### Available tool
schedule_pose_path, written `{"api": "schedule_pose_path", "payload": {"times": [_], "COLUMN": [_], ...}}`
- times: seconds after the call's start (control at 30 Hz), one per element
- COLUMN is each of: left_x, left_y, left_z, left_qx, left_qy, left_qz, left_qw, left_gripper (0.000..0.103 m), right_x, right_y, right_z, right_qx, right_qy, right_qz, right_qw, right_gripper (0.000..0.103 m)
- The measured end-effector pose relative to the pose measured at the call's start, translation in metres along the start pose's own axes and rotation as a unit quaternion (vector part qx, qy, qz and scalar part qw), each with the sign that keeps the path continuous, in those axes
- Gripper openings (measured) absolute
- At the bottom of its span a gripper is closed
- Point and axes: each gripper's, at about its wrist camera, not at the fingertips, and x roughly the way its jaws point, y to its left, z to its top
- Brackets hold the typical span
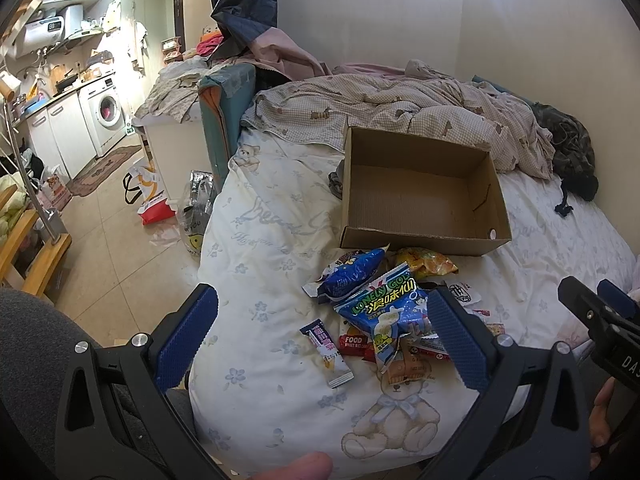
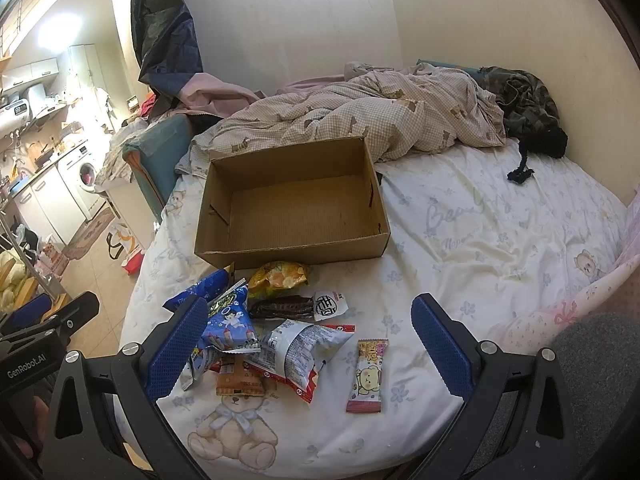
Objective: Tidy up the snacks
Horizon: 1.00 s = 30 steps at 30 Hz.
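An empty cardboard box [image 1: 420, 236] [image 2: 288, 254] stands open on the bed. In front of it lies a pile of snack packets: a blue "Lonely God" bag [image 1: 384, 312] [image 2: 232, 324], a dark blue bag [image 1: 352, 274], a yellow-orange bag [image 1: 426, 262] [image 2: 280, 278], a dark brown bar [image 2: 282, 306], a white-and-red bag [image 2: 296, 354], a small purple-and-white bar [image 1: 326, 354] and a pink bear bar [image 2: 368, 376]. My left gripper [image 1: 320, 338] is open over the near side of the pile. My right gripper [image 2: 308, 350] is open over the pile too.
The bed sheet [image 2: 480, 232] has a rumpled checked quilt [image 1: 400, 100] and dark clothing [image 2: 524, 108] behind the box. The bed's left edge drops to a tiled floor [image 1: 112, 248] with bags [image 1: 150, 196]. A kitchen with a washing machine [image 1: 106, 116] lies far left.
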Motion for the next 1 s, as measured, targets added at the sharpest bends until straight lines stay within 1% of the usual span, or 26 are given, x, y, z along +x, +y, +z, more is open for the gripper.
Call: {"api": "schedule_pose_path", "payload": {"times": [0.7, 0.77, 0.9, 1.0], "left_x": [0.000, -0.001, -0.002, 0.001], "left_y": [-0.001, 0.000, 0.001, 0.002], "left_z": [0.000, 0.000, 0.002, 0.005], "left_qx": [0.002, 0.002, -0.001, -0.002], "left_qy": [0.001, 0.003, 0.002, 0.011], "left_qz": [0.002, -0.003, -0.004, -0.005], "left_qw": [1.0000, 1.0000, 1.0000, 0.9999], "left_gripper": [0.103, 0.103, 0.103, 0.103], "right_x": [0.002, 0.002, 0.004, 0.007], "right_y": [-0.003, -0.004, -0.010, -0.016], "right_z": [-0.002, -0.002, 0.004, 0.010], "right_qx": [0.007, 0.010, 0.023, 0.031], "right_qy": [0.003, 0.004, 0.019, 0.034], "right_qz": [0.003, 0.007, 0.015, 0.023], "right_qw": [1.000, 1.000, 0.999, 0.999], "right_gripper": [0.103, 0.103, 0.103, 0.103]}}
